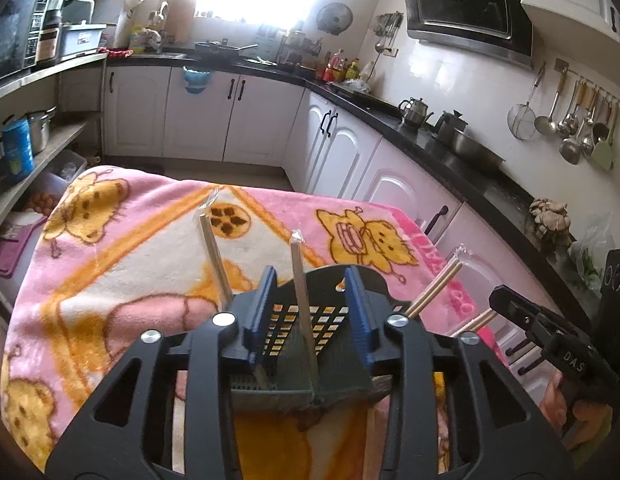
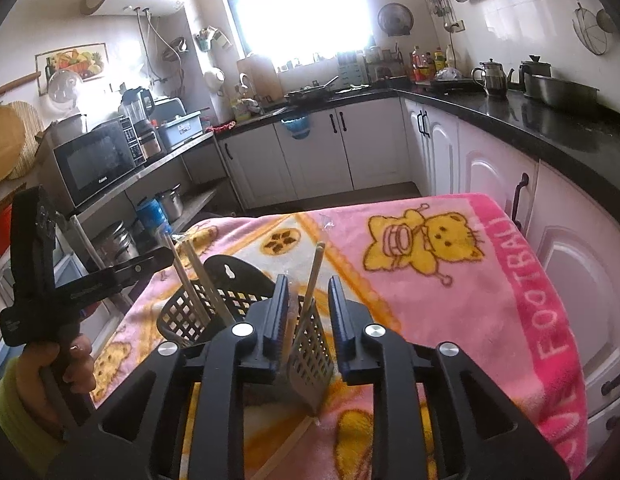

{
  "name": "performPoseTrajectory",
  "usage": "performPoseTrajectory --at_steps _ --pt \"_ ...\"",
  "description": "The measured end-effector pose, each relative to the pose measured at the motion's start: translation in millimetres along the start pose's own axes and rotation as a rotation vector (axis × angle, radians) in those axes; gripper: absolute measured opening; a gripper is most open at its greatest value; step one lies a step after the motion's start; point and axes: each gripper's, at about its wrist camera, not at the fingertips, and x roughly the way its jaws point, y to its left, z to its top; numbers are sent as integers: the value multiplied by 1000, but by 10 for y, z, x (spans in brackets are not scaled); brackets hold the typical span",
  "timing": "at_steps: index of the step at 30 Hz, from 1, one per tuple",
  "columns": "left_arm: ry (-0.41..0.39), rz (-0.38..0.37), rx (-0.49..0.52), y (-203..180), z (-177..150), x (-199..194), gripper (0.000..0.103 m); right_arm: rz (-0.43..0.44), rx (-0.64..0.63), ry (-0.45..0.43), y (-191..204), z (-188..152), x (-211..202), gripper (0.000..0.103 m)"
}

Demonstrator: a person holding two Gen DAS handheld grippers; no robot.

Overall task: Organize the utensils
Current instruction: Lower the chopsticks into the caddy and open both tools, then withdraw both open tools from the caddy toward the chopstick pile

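Both grippers hang over a black lattice utensil basket on a pink cartoon blanket, each with a wrapped chopstick standing between parted blue jaws.

The blanket (image 2: pixel 450 280) covers the table; on it stands the basket (image 1: pixel 302 316), directly under and ahead of both tools. The left gripper (image 1: pixel 310 312) is released, its jaws apart, and the wrapped chopstick (image 1: pixel 304 300) between them touches neither pad, leaning upright in the basket, long axis near vertical. The right gripper (image 2: pixel 308 316) is likewise unclenched around its own chopstick (image 2: pixel 313 276). More chopsticks (image 1: pixel 434 288) lean at the basket's right side, crowding any withdrawal; lifting straight up looks safest.
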Motion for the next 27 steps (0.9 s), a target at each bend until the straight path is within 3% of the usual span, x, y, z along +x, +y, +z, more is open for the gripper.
performPoseTrajectory --at_steps 5,16,21,24,27 --pt "5 12 11 -12 -48 -45 42 -3 -3 15 8 -30 11 28" --pt "32 29 4 0 -255 -168 53 0 -12 32 44 -136 -41 34" --pt "20 46 -5 17 -344 -259 53 -3 -17 33 63 -193 -113 39" --pt "10 51 -6 14 -417 -339 65 -4 -21 29 76 -235 -179 41" --pt "6 56 1 -17 -482 -406 67 -4 -25 29 104 -269 -237 44"
